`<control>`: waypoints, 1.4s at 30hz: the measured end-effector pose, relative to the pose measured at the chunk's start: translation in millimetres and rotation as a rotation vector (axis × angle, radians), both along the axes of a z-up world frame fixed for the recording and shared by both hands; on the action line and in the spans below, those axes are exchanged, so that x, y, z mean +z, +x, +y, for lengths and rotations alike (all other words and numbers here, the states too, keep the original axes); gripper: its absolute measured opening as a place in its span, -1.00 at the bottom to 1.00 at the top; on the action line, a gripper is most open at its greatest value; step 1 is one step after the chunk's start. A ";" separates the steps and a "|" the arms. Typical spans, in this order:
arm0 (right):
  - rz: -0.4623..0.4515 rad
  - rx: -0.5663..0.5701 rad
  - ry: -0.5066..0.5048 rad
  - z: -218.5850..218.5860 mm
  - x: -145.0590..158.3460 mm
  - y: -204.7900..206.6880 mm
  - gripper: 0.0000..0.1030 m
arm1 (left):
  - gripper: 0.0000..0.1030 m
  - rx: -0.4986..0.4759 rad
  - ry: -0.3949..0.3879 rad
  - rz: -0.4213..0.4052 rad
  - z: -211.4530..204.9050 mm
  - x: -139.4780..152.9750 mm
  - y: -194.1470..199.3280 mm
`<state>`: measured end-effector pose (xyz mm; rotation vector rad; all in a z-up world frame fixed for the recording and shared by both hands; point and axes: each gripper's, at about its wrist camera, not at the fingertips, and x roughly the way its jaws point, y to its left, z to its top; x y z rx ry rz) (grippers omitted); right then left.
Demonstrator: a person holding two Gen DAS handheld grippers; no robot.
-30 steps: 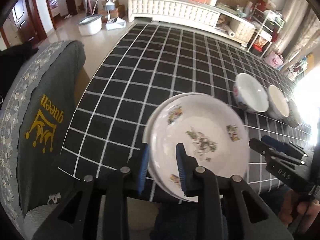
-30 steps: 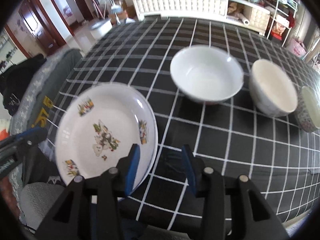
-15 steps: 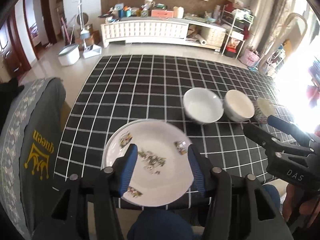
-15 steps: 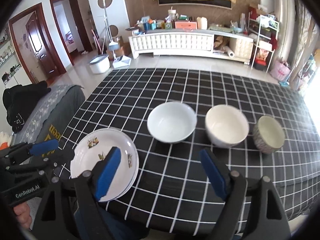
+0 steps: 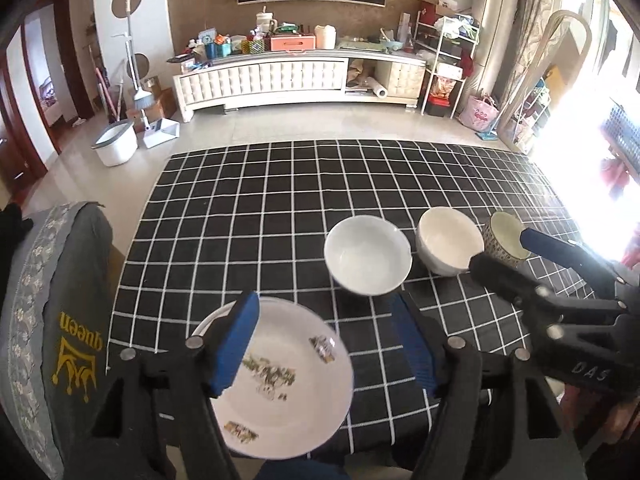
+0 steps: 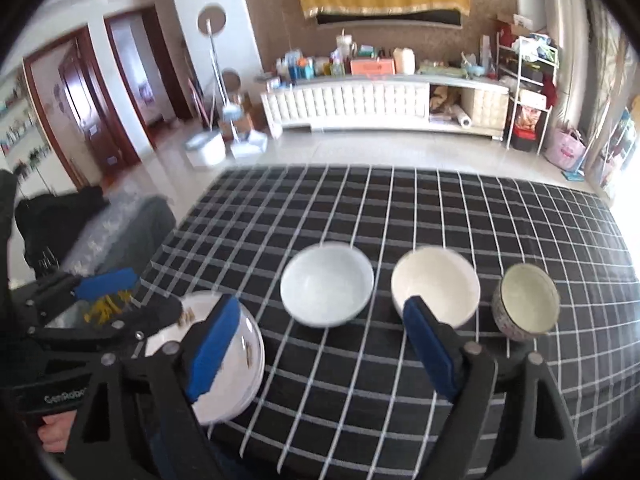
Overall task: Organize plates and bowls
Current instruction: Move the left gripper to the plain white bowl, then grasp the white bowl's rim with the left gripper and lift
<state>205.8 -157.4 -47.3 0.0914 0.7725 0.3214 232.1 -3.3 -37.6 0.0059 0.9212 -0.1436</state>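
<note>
A desk (image 5: 256,200) draped in a black cloth with a white grid carries all the dishes along its near side. At the near left corner sits a stack of plates (image 5: 288,376), round, shallow and glossy white, the top one printed with small coloured cartoon pictures; a second rim shows just under its left edge. To the right of the stack, three bowls stand upright in a row: a wide white bowl (image 5: 367,260) with a smooth glazed inside, a slightly deeper cream bowl (image 5: 446,244) just beside it, and a small patterned bowl (image 6: 524,304) with a speckled dark outer wall and a pale interior at the far right. The bowls are near one another but apart from the plates.

The left gripper (image 5: 326,344) hangs above the plates with its blue-padded fingers (image 5: 236,344) spread apart and nothing between them; its jaws have just been opening. The right gripper (image 6: 320,352) hovers over the near desk edge between the plates and the bowls, its ribbed blue fingers (image 6: 430,348) standing wide apart and empty.

A grey fabric chair cover (image 5: 60,320) with a yellow crown print and a floral border stands left of the desk
</note>
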 end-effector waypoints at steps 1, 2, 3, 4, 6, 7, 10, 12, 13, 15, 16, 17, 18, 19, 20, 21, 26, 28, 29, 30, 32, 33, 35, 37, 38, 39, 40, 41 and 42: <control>0.005 0.018 0.051 -5.7 0.6 5.7 0.69 | 0.30 -0.001 0.007 0.002 -1.3 0.0 5.9; 0.020 0.019 0.065 -7.5 0.2 11.4 0.68 | 0.30 -0.004 0.014 0.001 -2.8 -0.6 10.1; 0.039 0.008 0.060 -9.5 -0.4 17.3 0.68 | 0.30 -0.006 0.019 0.002 -3.5 -1.2 15.3; 0.056 -0.012 0.041 -11.4 -1.0 26.0 0.69 | 0.30 -0.009 0.019 0.006 -4.3 -1.7 21.1; 0.078 -0.024 -0.018 -10.6 -4.0 39.6 0.69 | 0.30 -0.010 0.009 0.021 -4.5 -3.6 33.3; 0.085 -0.025 -0.043 -9.6 -5.7 43.8 0.69 | 0.30 -0.012 0.003 0.028 -4.5 -6.1 41.1; 0.114 -0.024 -0.110 -8.0 -12.6 62.3 0.70 | 0.30 -0.013 0.013 0.049 -5.3 -12.3 60.2; 0.137 -0.011 -0.125 -7.3 -18.1 74.7 0.76 | 0.30 -0.015 0.019 0.072 -5.8 -19.3 75.2; 0.153 -0.002 -0.132 -6.0 -21.3 80.9 0.80 | 0.30 -0.020 0.017 0.085 -5.5 -22.2 82.9; 0.184 0.017 -0.150 -2.8 -28.6 92.7 0.82 | 0.30 -0.030 0.013 0.108 -5.9 -27.0 93.3; 0.206 0.018 -0.160 -1.1 -33.0 99.5 0.82 | 0.30 -0.033 0.014 0.123 -6.3 -31.1 100.9; 0.229 0.023 -0.158 -0.8 -36.4 105.1 0.82 | 0.30 -0.039 0.013 0.134 -6.6 -34.7 106.5; 0.263 0.036 -0.140 0.2 -40.8 109.5 0.82 | 0.30 -0.043 0.009 0.147 -6.2 -38.2 112.1; 0.302 0.045 -0.122 1.0 -45.6 115.9 0.82 | 0.30 -0.044 -0.002 0.164 -5.7 -42.6 118.0; 0.343 0.044 -0.117 1.6 -51.3 122.6 0.82 | 0.30 -0.039 -0.017 0.184 -4.2 -47.7 123.5; 0.368 0.042 -0.121 2.4 -55.4 127.0 0.82 | 0.30 -0.034 -0.031 0.207 -1.7 -53.6 128.0; 0.448 0.072 -0.111 5.4 -75.5 147.1 0.81 | 0.30 -0.016 -0.107 0.304 5.4 -81.1 147.8; 0.481 0.079 -0.106 5.6 -84.0 153.1 0.81 | 0.30 -0.006 -0.125 0.331 7.2 -91.4 153.7; 0.495 0.078 -0.096 4.7 -87.1 155.7 0.79 | 0.30 -0.002 -0.129 0.340 7.9 -95.1 155.3; 0.511 0.083 -0.079 4.0 -90.2 158.3 0.74 | 0.30 0.001 -0.133 0.349 8.4 -100.3 156.5; 0.540 0.083 -0.061 3.9 -98.2 161.9 0.41 | 0.29 0.001 -0.141 0.359 9.9 -107.1 158.2; 0.549 0.083 -0.061 4.4 -101.2 163.2 0.35 | 0.28 0.003 -0.150 0.363 11.6 -111.2 159.2; 0.580 0.087 -0.045 5.3 -108.9 165.6 0.24 | 0.16 0.004 -0.157 0.374 12.8 -116.6 160.6; 0.604 0.079 -0.043 4.3 -115.3 168.1 0.14 | 0.07 0.003 -0.164 0.384 14.3 -120.7 162.2; 0.609 0.073 -0.043 3.6 -118.0 169.0 0.05 | -0.04 0.001 -0.167 0.389 14.6 -122.7 163.4; 0.614 0.065 -0.039 2.4 -120.5 169.7 0.00 | -0.11 -0.002 -0.170 0.395 14.3 -124.5 163.6; 0.618 0.066 -0.030 1.5 -121.7 169.9 -0.15 | -0.33 -0.006 -0.173 0.404 14.0 -126.5 164.1; 0.624 0.066 -0.024 1.0 -123.6 169.8 -0.26 | -0.51 -0.013 -0.180 0.417 13.2 -129.3 164.5; 0.621 0.064 -0.030 0.8 -124.3 169.0 -0.30 | -0.57 -0.019 -0.186 0.426 13.9 -131.4 165.0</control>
